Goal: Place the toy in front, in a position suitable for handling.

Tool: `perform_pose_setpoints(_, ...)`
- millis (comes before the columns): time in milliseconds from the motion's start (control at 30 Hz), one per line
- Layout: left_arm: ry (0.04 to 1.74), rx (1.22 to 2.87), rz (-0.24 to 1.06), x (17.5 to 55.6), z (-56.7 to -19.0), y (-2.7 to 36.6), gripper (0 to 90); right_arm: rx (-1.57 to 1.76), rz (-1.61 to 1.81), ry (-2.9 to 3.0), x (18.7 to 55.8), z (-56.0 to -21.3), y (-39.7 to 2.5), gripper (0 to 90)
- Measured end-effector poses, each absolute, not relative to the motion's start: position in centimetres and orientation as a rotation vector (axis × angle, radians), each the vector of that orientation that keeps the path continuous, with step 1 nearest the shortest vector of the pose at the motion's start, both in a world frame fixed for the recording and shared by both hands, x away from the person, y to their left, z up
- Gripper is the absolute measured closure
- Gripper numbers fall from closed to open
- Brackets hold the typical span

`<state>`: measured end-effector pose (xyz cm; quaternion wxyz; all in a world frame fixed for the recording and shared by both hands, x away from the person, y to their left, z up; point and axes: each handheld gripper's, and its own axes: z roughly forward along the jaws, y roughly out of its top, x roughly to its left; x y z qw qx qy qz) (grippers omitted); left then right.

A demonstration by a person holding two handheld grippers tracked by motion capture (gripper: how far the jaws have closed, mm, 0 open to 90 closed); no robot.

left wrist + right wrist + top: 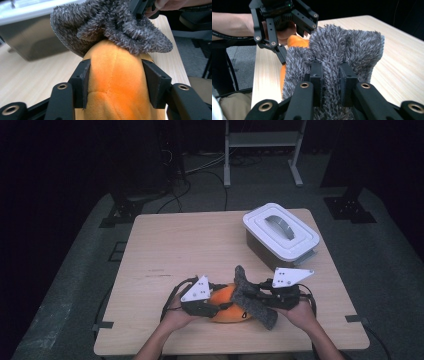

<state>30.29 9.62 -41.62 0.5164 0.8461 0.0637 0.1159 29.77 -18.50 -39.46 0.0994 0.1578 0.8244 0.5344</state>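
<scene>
1. We find the left gripper (216, 306) low and left of centre in the high view, its jaws spread wide and pressed against both flanks of the orange plush toy (227, 307). In the left gripper view the orange body (116, 82) bulges between the two black jaws, so the hold looks firm.
2. The right gripper (257, 295) sits just right of the toy, bottom centre-right of the high view. In the right gripper view its jaws stand nearly together, pinching a fold of the grey fuzzy cloth (342, 50).
3. The cloth (250, 297) drapes across the toy's right end, one end rising upward, the other trailing toward the lower right onto the wooden table (175, 240).
4. A white lidded bin (280, 232) stands in the upper right of the table, well apart from both grippers, lid on.
5. Our judgement: we appear to be pulling the cloth off the toy, or working it over the toy; we cannot tell which.
6. Risk: the pinch holds only a thin fold of pile, so a sharp tug could let the cloth slip free.
7. Risk: the plush is soft, so a hard pull could squeeze it out of the left jaws or drag it toward the near table edge.
8. Risk: the two grippers work close together, so the jaws may collide or snag a cable.
</scene>
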Motion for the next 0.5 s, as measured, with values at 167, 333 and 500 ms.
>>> perform_pose_setpoints(167,0.175,2.035,0.231,30.6,-42.1,10.2,40.5,0.474,1.544,2.499,30.1,-40.8,-18.6,75.2)
perform_pose_setpoints(333,0.183,2.035,0.203,30.6,-42.4,11.1,39.4,0.527,1.491,2.559,30.2,-41.9,-20.1,75.2)
perform_pose_setpoints(500,0.181,2.026,0.186,30.7,-42.4,11.3,38.5,0.554,1.563,2.505,30.2,-41.3,-21.0,75.2)
